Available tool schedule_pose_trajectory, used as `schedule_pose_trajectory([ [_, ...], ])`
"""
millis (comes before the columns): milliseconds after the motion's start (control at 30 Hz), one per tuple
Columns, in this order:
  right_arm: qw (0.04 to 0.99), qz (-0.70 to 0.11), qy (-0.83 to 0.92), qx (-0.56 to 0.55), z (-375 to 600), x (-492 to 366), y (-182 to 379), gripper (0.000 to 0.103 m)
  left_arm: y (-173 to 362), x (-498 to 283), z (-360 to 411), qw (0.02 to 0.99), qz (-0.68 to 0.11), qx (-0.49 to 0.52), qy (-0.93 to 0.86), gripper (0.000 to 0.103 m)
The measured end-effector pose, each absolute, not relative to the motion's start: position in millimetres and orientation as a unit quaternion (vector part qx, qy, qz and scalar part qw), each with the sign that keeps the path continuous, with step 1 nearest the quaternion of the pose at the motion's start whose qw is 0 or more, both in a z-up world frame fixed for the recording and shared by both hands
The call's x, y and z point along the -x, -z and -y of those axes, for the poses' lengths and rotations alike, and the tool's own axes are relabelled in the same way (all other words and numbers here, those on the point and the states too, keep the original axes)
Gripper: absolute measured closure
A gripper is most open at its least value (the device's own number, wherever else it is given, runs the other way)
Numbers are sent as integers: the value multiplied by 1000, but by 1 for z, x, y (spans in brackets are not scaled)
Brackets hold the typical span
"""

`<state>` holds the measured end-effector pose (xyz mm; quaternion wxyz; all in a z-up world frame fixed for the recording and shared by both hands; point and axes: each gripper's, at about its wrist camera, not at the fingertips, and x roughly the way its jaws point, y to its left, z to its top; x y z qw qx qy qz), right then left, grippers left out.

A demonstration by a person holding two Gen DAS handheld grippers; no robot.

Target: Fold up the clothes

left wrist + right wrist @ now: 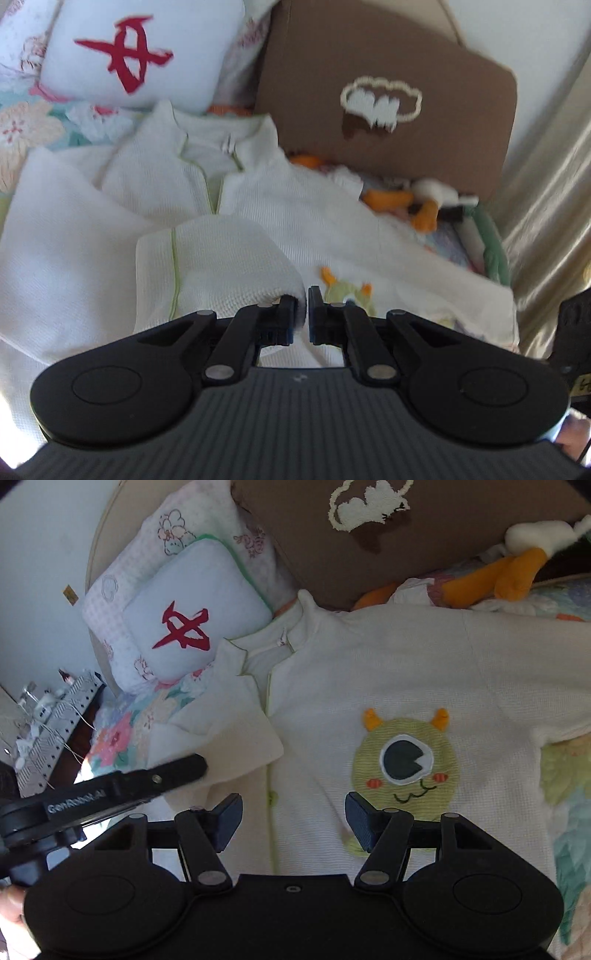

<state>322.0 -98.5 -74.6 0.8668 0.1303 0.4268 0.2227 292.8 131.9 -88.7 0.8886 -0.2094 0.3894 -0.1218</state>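
Monster patch (404, 766) whole only right-wrist

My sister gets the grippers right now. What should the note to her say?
Left gripper: shut on the sleeve of the white baby garment, which it has lifted over the body.
Right gripper: open, holding nothing, hovering over the garment near the green monster patch.
The garment lies face up on the floral bedding, collar toward the white pillow with the red mark and the brown cushion.
Done: one sleeve partly folded in.
Left: lay that sleeve flat, fold the other sleeve, then fold the body.
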Motion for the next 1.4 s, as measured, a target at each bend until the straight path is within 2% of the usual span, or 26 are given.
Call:
schedule_pose_trajectory([
  [33,874,-421,-218,-103,97,-323,76,36,98,-295,-130,880,-409,209,122,79],
  [167,889,-392,-230,-48,82,-329,76,36,101,-278,-149,890,-402,181,117,64],
  [233,891,-382,-243,-35,73,-330,78,36,99,-269,-163,899,-390,167,113,53],
  [333,899,-352,-260,5,56,-322,76,36,88,-265,-185,907,-366,174,115,47],
  [533,903,-284,-318,58,22,-301,58,36,89,-279,-223,900,-371,204,101,44],
  [667,868,-310,-373,105,-6,-301,77,36,102,-290,-239,891,-405,201,42,41],
  [833,851,-341,-332,224,-30,-304,122,38,122,-296,-253,886,-426,181,-23,41],
  [900,864,-326,-305,232,-21,-303,125,78,130,-299,-259,881,-436,178,-45,41],
  [933,874,-323,-292,217,-13,-304,122,95,134,-301,-262,878,-442,176,-56,41],
  [1000,901,-300,-280,143,9,-308,102,96,141,-303,-268,872,-452,173,-78,41],
  [1067,926,-268,-242,113,30,-305,85,96,146,-305,-271,870,-452,157,-118,42],
  [1133,936,-269,-198,114,48,-303,79,96,150,-307,-271,869,-455,144,-131,44],
  [1300,921,-372,-100,59,93,-326,104,92,153,-310,-270,866,-465,124,-138,43],
  [1400,915,-387,-110,-18,111,-338,110,86,151,-310,-268,870,-458,121,-137,43],
])
